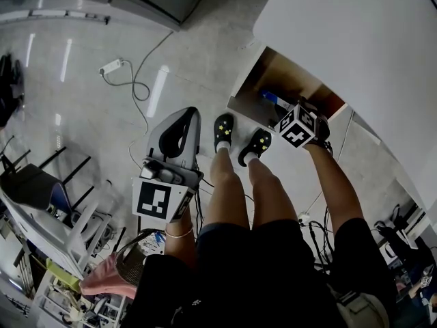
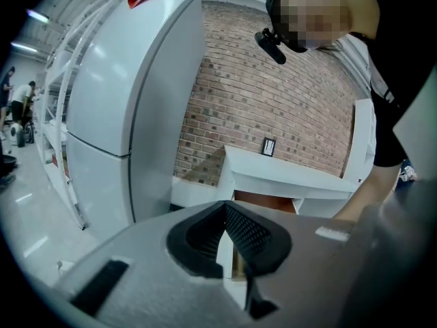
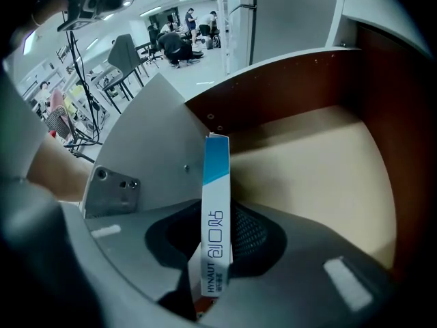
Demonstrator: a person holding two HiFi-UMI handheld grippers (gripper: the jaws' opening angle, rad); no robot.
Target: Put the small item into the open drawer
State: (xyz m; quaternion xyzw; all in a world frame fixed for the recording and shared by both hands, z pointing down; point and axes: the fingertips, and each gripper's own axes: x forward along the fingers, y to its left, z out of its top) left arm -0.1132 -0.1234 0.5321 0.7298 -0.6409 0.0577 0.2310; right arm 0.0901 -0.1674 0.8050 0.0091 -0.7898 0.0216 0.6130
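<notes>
Right gripper fingers half closed, pinching small box by its lower end, upright over open drawer, near side wall. Lower closer, stay clear of wall, release gently. Left gripper fingers together, empty.

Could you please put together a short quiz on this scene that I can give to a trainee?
1. True or false: the left gripper holds the slim box.
2. Where is the box? A. lying on the drawer's bottom; B. clamped in the right gripper over the open drawer; C. on the room's floor.
3. Which two colours does the box show?
Key: 1 false; 2 B; 3 blue and white.
</notes>
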